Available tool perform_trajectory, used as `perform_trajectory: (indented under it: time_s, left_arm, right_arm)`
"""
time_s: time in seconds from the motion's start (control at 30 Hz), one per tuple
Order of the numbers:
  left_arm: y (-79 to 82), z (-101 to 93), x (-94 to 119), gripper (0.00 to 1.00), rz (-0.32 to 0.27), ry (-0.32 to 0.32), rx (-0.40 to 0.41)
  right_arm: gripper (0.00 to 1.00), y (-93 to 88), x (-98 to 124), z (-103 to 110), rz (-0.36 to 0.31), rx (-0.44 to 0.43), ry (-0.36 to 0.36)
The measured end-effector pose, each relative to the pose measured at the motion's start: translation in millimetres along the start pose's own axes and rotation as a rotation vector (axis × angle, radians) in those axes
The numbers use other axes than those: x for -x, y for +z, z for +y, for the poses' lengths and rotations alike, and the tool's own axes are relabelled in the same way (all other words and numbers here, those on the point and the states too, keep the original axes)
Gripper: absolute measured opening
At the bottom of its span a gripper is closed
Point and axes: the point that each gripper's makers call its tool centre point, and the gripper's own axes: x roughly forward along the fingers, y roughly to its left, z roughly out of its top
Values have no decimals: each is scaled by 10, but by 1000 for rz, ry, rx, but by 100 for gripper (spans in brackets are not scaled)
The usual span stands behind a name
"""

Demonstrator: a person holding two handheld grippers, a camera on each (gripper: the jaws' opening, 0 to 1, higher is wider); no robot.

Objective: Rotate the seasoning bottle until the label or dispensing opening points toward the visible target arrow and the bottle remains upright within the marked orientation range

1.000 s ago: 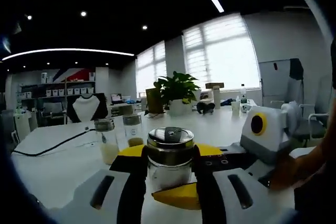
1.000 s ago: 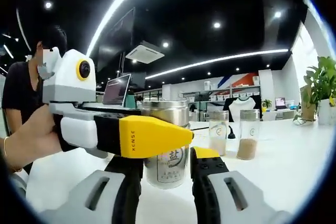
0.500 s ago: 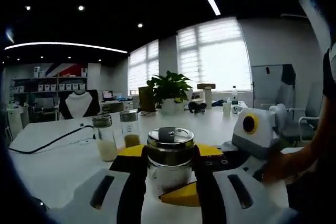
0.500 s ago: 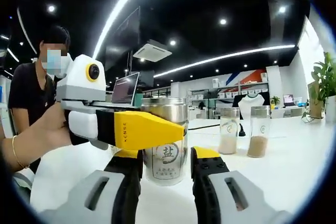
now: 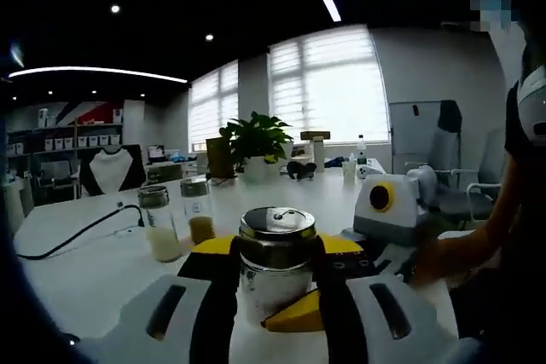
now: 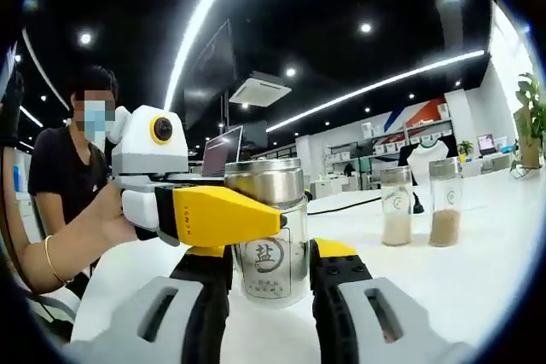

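I'm seeing the seasoning bottle sitting upright at bottom center of the left gripper view, on the white counter. The left claw is clamping it: both black jaws are pressing the glass sides. Steel lid is facing up, with a small flap on top.

In the right gripper view the bottle is standing at lower center, and the right claw is squeezing it between its jaws too. Label with the salt character is facing this camera. The left claw is reaching in from the left of the frame, its yellow jaw lying across the bottle's front just under the lid; a hand is holding it.

Two smaller jars with powder are standing side by side at right of that frame, well apart from the bottle. In the left gripper view they are showing at left center, a black cable running beside them.
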Motion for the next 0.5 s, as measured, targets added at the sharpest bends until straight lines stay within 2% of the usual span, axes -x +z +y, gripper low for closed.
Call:
perform_trajectory:
  time_s: [0.23,0.37,0.5]
  left_arm:
    - [1,-32,37,36,-2,-21,14]
    - [-3,-34,38,37,2,-18,15]
    - [4,-13,34,37,-16,-1,46]
  right_arm:
    - [34,1,-9,37,-3,-4,21]
    - [32,21,-1,19,8,107,-13]
    - [32,28,9,-1,13,139,-36]
